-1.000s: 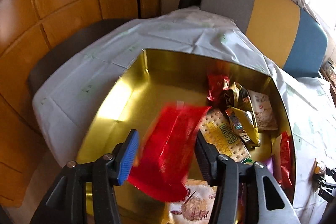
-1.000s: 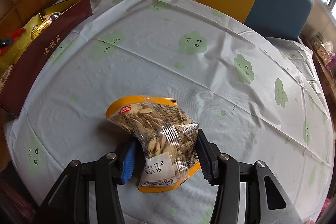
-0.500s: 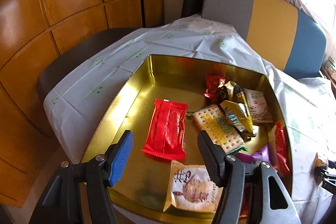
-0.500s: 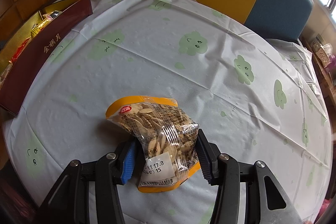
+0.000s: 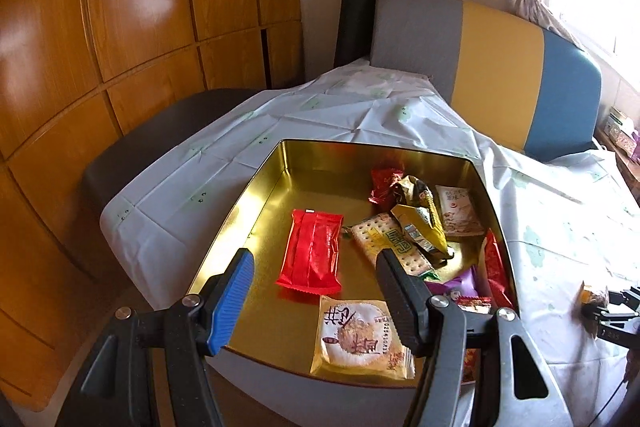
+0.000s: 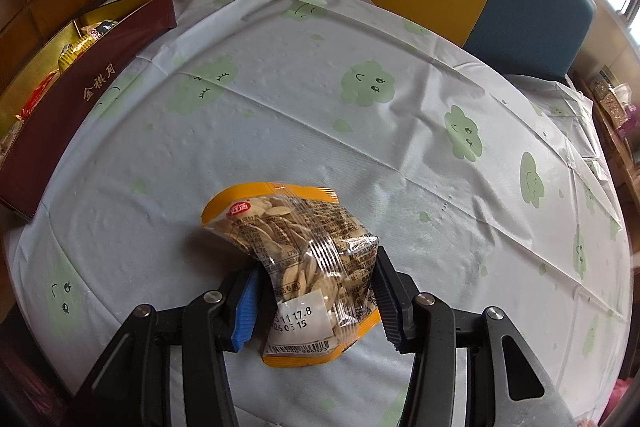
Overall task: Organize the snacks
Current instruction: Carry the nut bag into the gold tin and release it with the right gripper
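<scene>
In the left wrist view a gold tin box (image 5: pixel 260 187) holds several snack packets. A red packet (image 5: pixel 312 253) lies flat on its floor, and a beige cake packet (image 5: pixel 360 337) lies at the near edge. My left gripper (image 5: pixel 316 277) is open and empty above the box's near edge. In the right wrist view my right gripper (image 6: pixel 314 297) is shut on a clear and orange seed packet (image 6: pixel 304 259) that rests on the tablecloth. The box shows there at the far left, with a dark red outer wall (image 6: pixel 80 87).
A cracker packet (image 5: pixel 386 243), yellow-green packet (image 5: pixel 420 223) and other snacks fill the box's right side. The white tablecloth (image 6: pixel 320 107) has green cloud prints. A grey, yellow and blue sofa back (image 5: pixel 500 67) stands behind. Wooden cabinets (image 5: pixel 120 27) are left.
The red packet left my left gripper and now lies flat in the box. My left gripper has pulled back and up. The right gripper stays still on the seed packet.
</scene>
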`<state>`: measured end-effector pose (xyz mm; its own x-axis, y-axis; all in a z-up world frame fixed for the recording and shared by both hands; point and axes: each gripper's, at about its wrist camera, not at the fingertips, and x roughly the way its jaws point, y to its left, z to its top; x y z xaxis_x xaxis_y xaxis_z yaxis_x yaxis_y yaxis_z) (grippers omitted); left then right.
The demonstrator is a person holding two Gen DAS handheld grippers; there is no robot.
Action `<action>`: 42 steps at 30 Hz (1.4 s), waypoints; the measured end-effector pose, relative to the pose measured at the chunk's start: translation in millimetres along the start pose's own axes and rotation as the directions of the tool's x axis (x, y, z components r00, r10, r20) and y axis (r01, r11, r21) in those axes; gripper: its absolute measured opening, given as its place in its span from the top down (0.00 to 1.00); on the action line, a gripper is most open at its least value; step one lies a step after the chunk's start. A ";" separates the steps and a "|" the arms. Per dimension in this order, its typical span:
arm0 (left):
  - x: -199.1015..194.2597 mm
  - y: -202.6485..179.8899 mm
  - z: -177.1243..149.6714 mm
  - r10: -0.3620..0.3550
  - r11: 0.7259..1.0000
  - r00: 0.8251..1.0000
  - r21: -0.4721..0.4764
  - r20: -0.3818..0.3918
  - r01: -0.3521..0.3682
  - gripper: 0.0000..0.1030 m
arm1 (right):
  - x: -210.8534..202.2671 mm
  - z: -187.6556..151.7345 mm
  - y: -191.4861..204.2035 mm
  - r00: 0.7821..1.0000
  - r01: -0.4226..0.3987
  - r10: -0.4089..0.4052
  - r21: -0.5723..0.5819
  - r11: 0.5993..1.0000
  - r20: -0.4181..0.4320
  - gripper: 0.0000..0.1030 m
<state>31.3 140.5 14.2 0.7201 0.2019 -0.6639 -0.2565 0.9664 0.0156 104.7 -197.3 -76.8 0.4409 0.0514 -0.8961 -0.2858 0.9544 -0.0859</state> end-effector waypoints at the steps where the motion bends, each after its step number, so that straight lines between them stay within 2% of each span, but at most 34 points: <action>1: -1.1 0.2 -0.5 -0.002 1.000 1.000 0.001 0.001 0.002 0.37 | -0.1 0.2 0.1 1.000 0.000 0.000 -0.001 1.000 -0.001 0.51; 11: -11.0 3.3 -4.0 -0.022 1.000 1.000 -0.008 0.019 0.023 0.38 | -4.0 10.1 5.5 0.999 0.006 -0.006 0.016 1.000 -0.031 0.54; 17: -9.5 9.7 -5.5 -0.022 0.999 1.000 -0.025 0.013 0.022 0.38 | -40.3 39.6 34.5 0.994 -0.076 0.076 -0.005 0.997 0.074 0.55; 21: -7.8 19.0 -6.4 -0.015 0.998 1.000 -0.053 0.013 0.016 0.38 | -71.3 66.7 72.3 0.972 -0.166 0.173 -0.058 0.984 0.161 0.55; 25: -6.0 36.5 -5.9 0.008 0.996 1.000 -0.094 0.015 -0.006 0.38 | -98.2 90.8 120.7 0.929 -0.272 0.294 -0.125 0.954 0.223 0.55; 29: -5.7 57.1 -8.2 0.043 0.990 0.999 -0.138 0.012 -0.041 0.38 | -108.0 109.4 170.3 0.886 -0.359 0.398 -0.191 0.914 0.239 0.54; 31: -4.7 65.9 -10.3 0.056 0.986 0.998 -0.155 0.006 -0.054 0.38 | -102.7 115.8 195.0 0.877 -0.378 0.424 -0.221 0.899 0.224 0.54; 34: -1.5 72.9 -14.1 0.066 0.984 0.998 -0.168 -0.006 -0.066 0.38 | -78.1 122.1 226.4 0.885 -0.389 0.433 -0.241 0.889 0.171 0.50; 38: 1.8 74.9 -17.5 0.062 0.983 0.998 -0.170 -0.019 -0.064 0.38 | -39.4 120.5 254.9 0.921 -0.344 0.378 -0.259 0.903 0.094 0.48; 40: 2.1 72.9 -18.5 0.057 0.985 0.998 -0.161 -0.018 -0.060 0.38 | -29.3 115.2 257.6 0.922 -0.352 0.381 -0.261 0.899 0.071 0.47; 42: 2.4 70.5 -18.6 0.054 0.986 0.998 -0.157 -0.015 -0.056 0.38 | -31.2 110.9 256.9 0.922 -0.340 0.375 -0.270 0.901 0.091 0.47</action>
<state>2.9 206.2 -0.2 0.6954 0.2516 -0.6732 -0.3942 0.9167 -0.0647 111.9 78.8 -22.7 0.3767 0.4325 -0.8192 -0.6368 0.7632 0.1101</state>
